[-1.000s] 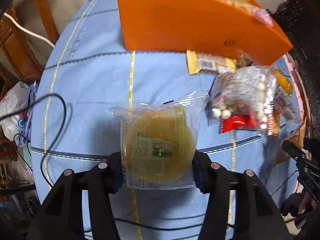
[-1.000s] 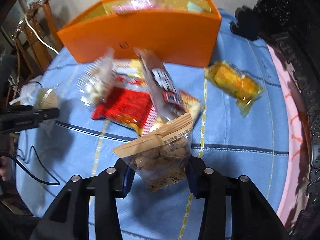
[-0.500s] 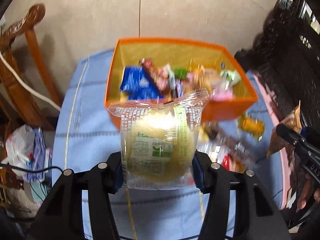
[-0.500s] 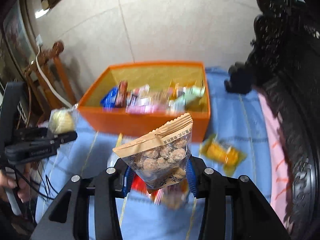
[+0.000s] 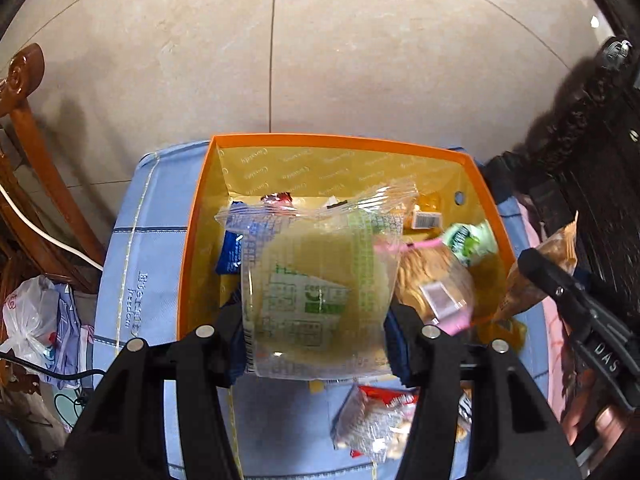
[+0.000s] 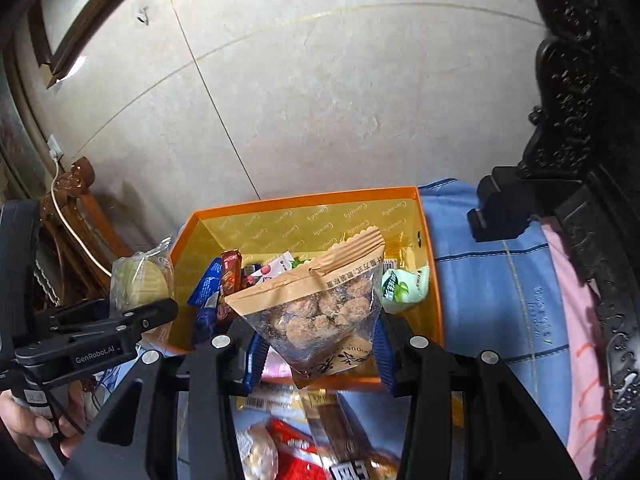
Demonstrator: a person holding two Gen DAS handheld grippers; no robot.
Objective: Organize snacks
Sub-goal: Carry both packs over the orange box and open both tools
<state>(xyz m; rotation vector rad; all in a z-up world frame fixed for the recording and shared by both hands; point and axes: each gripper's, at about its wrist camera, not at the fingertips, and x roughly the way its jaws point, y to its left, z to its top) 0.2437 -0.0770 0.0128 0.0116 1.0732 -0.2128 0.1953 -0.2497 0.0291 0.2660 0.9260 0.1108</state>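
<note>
1. Snacks lie in two places: many fill the orange box (image 5: 188,240), and a few packets (image 5: 372,420) lie on the blue cloth (image 5: 148,248) of the surface in front of it.
2. The left tongs (image 5: 316,336) are clenched on a clear-wrapped round cake (image 5: 320,280); both pads press the sides of its wrapper, and the cake hangs in front of the box opening in the left wrist view.
3. The right tongs (image 6: 320,344) are clenched on a brown paper pouch of nut clusters (image 6: 320,312), gripped low on its clear window, its crimped top pointing up and tilted to the right.
4. In the right wrist view the pouch is seen above the near wall of the box; whether it is already over the inside I cannot tell.
5. Inside the box lie a blue packet (image 6: 206,288), a red-brown bar (image 6: 230,280) standing on end, a pale green packet (image 6: 400,286) by the right wall, and a bag of biscuits with a pink edge (image 5: 432,280).
6. The right wrist view shows the left tongs from the side at the left of the box, the cake above their tips, and a hand (image 6: 24,420) holding their handle.
7. The left wrist view shows the right tongs as a dark bar at the right edge, with the pouch showing behind them.
8. A wooden chair (image 5: 28,152) with a white cable stands to the left, dark carved furniture (image 6: 580,160) to the right, and a tiled wall (image 5: 360,48) behind the box.
</note>
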